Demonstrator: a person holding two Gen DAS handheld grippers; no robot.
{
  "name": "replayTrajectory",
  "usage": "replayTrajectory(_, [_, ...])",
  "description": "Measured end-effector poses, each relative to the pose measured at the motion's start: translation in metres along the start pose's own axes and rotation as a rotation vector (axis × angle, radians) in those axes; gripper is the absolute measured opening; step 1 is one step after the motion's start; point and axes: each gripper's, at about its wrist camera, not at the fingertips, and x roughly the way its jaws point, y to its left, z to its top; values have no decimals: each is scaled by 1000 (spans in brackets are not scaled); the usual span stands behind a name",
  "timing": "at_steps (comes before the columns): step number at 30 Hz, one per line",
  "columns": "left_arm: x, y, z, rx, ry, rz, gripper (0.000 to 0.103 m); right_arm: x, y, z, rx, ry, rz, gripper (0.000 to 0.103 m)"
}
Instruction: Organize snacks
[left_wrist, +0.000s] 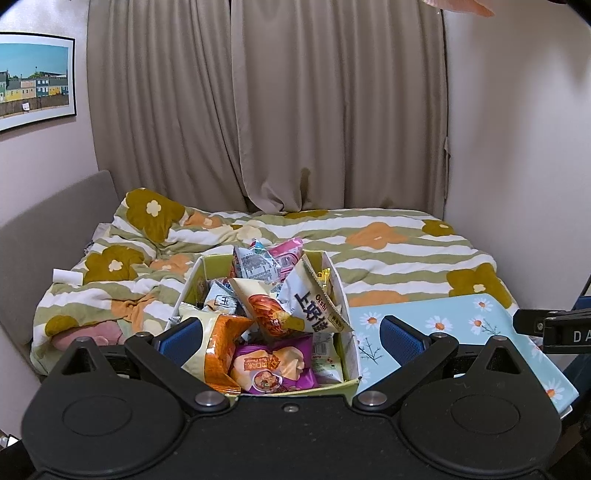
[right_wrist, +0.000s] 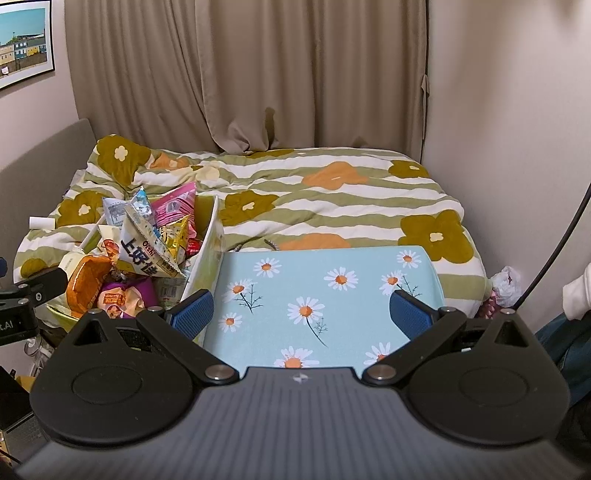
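Snacks (left_wrist: 280, 317) fill a box (left_wrist: 349, 343) on the bed (left_wrist: 388, 251), beside a daisy-print board (right_wrist: 332, 288). Left hand-held gripper (left_wrist: 293, 338) and right hand-held gripper (right_wrist: 301, 314) both gape wide, holding nothing.

Soft, even indoor light, fairly dim and warm, no hard shadows. Fisheye bends the curtains (left_wrist: 266, 110) and walls at the frame edges; corners go dark. Both views sharp mid-frame, slightly soft at the bottom.
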Motion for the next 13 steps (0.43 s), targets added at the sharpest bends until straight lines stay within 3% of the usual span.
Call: replayTrajectory(13, [10, -5, 3, -13, -25, 26, 103, 3, 1, -1, -1, 1, 2, 103])
